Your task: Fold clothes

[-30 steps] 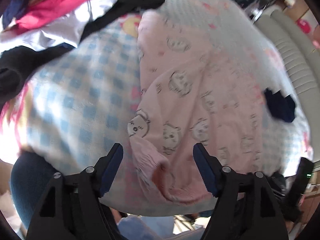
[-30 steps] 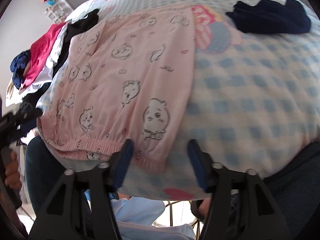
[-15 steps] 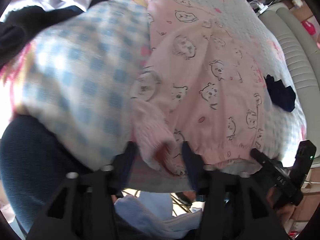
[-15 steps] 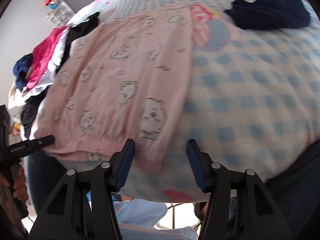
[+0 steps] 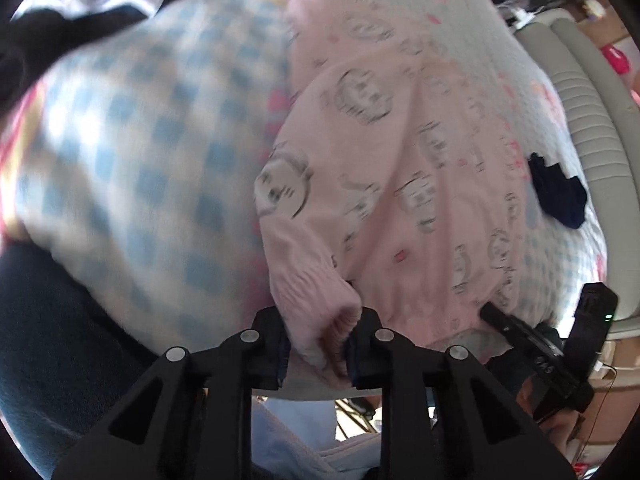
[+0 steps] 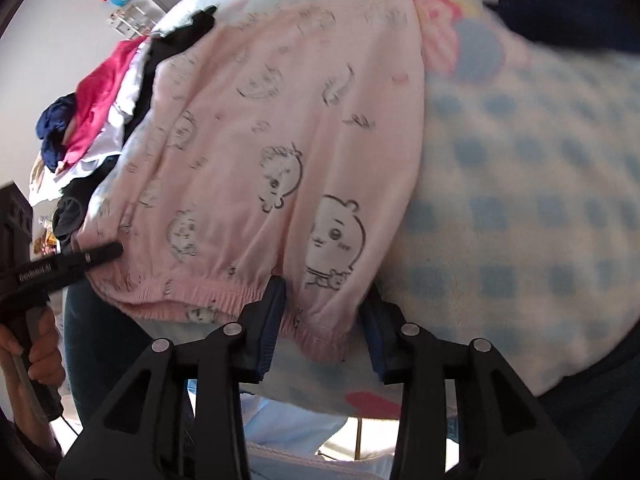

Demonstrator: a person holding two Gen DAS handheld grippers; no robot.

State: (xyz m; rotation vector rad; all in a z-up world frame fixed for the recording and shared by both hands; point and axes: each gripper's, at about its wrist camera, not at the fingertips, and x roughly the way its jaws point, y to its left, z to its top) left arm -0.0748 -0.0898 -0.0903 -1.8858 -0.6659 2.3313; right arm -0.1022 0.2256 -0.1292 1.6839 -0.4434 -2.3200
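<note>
On the blue-checked blanket (image 5: 132, 168) in the left wrist view, we see the pink printed garment (image 5: 400, 168) spread from the centre toward one o'clock. Its ribbed waistband corner is bunched at six o'clock, right between the fingers of the left gripper (image 5: 320, 344). Those jaws have just been closing, and both pads now press on the bunched pink cloth, so we read it as gripping the garment. At four o'clock the right gripper (image 5: 532, 344) shows as a dark bar at the garment's near edge; from here we cannot tell how its jaws stand. A small navy item (image 5: 558, 194) lies at three o'clock, apart from the garment.

In the right wrist view, the pink printed garment (image 6: 280, 152) covers the centre, waistband toward us. The right gripper (image 6: 324, 320) sits at six o'clock with the waistband's corner between its fingers; the jaws have just been closing and both pads touch the fabric, gripping it. At nine o'clock a hand (image 6: 28, 344) holds the left gripper (image 6: 100, 254) against the opposite waistband corner. A pile of clothes (image 6: 96, 116) lies at ten o'clock, and a navy garment (image 6: 560, 16) at one o'clock.
</note>
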